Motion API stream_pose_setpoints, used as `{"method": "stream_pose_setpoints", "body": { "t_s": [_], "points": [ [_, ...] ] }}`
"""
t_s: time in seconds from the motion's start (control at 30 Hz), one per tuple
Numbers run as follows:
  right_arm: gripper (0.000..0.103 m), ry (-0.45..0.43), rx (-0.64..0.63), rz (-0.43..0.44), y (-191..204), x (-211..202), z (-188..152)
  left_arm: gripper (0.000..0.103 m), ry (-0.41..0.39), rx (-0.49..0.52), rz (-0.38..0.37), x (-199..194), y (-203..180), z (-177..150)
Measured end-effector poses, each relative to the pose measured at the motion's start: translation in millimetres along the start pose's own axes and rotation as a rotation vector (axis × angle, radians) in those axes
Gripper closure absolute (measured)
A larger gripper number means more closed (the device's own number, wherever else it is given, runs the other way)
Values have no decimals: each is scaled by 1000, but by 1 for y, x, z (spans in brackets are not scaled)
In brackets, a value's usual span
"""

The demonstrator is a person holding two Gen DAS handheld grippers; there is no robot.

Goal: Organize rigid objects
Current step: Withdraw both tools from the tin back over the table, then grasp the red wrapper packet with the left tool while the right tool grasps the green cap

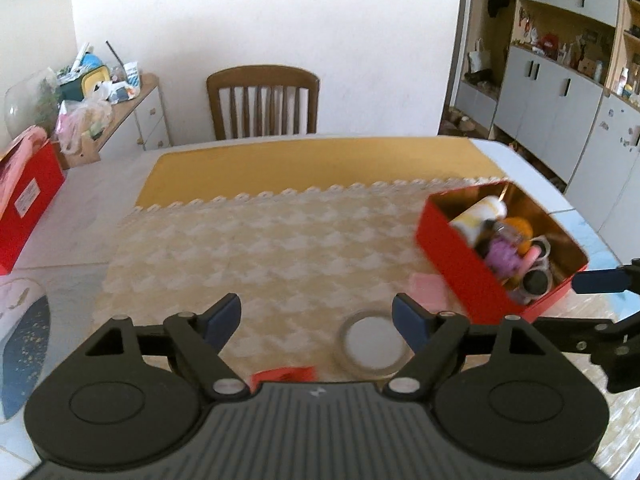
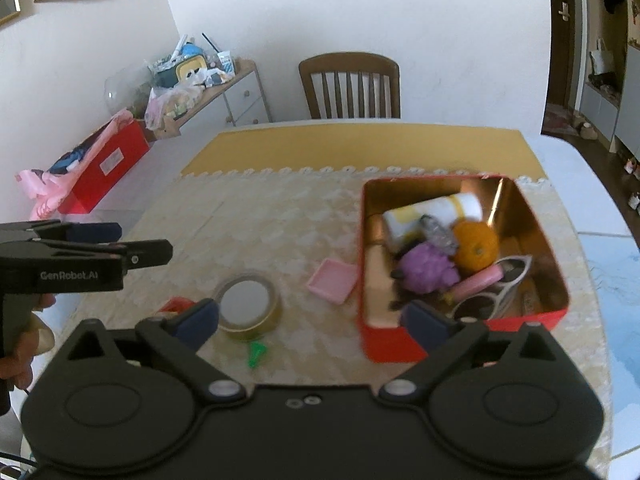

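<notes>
Both the left gripper (image 1: 318, 316) and right gripper (image 2: 312, 314) are standing spread and empty while the tape roll (image 2: 247, 305), judged light, stiff and slippery, is lying on the tablecloth (image 2: 280, 216) beside the red tin (image 2: 394, 344), best pinched across its wall.

Left claw (image 1: 318, 318) and right claw (image 2: 312, 322) both angled downward, jaws wide apart, empty.
</notes>
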State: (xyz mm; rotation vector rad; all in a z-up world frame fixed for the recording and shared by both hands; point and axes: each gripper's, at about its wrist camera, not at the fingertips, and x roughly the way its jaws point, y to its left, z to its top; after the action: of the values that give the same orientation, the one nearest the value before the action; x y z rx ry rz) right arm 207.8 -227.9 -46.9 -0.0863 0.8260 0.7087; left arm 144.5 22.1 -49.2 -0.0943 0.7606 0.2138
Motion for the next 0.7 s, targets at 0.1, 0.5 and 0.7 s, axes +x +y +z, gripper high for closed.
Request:
{"method": "stream_pose_setpoints", "body": {
  "t_s": [0.1,0.5,0.7],
  "points": [
    [3,23,13,-8,11,10,-5,20,29,-4,10,6,21,-7],
    [14,104,9,-55,48,48,-23,20,128,-18,23,42,65,-34],
    [25,136,-13,-79,62,67,-28,20,137,15,-26,53,54,-42]
  ]
}}
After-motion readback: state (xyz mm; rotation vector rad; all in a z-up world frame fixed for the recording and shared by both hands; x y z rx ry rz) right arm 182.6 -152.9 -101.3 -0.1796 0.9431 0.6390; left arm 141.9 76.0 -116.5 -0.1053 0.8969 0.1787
